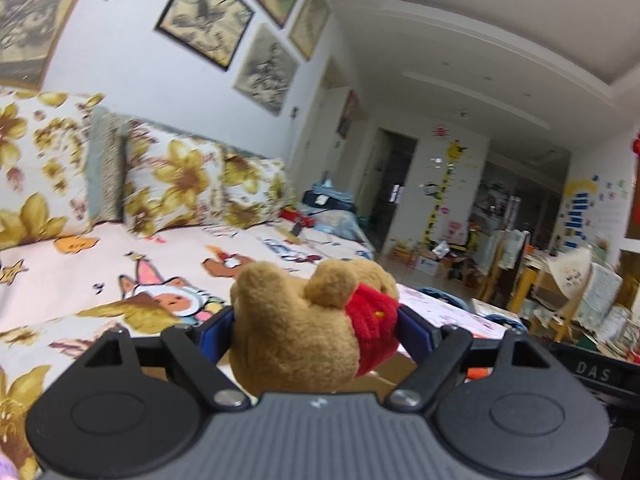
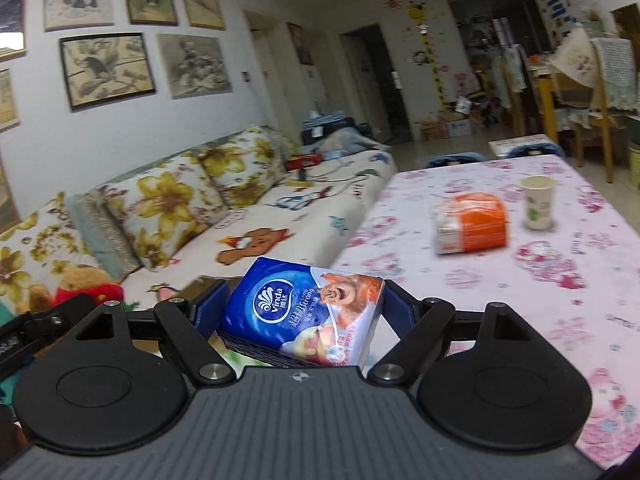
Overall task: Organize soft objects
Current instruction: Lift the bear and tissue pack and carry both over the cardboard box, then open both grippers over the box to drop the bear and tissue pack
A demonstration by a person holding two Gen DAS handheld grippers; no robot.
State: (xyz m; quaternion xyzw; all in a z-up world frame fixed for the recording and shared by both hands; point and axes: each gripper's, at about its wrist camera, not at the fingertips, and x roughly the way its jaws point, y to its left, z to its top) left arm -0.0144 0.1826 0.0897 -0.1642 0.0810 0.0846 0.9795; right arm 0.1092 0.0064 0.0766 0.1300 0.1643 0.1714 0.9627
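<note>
My left gripper [image 1: 316, 330] is shut on a brown plush bear in a red top [image 1: 308, 328], held up in the air beside the sofa [image 1: 80, 272]. The blue pads press on both sides of the bear. My right gripper [image 2: 304, 312] is shut on a blue pack of tissues [image 2: 304, 312], tilted and held above the near edge of the table [image 2: 560, 280]. The same bear [image 2: 84, 284] and the left gripper's black body show at the far left of the right wrist view. An orange tissue pack [image 2: 472, 222] lies on the table farther off.
A white paper cup [image 2: 538, 202] stands to the right of the orange pack. Flowered cushions [image 1: 172, 184] line the sofa's back; bags and clothes [image 1: 328, 204] lie at its far end. Wooden chairs [image 2: 576, 92] stand beyond the table. Framed pictures hang above the sofa.
</note>
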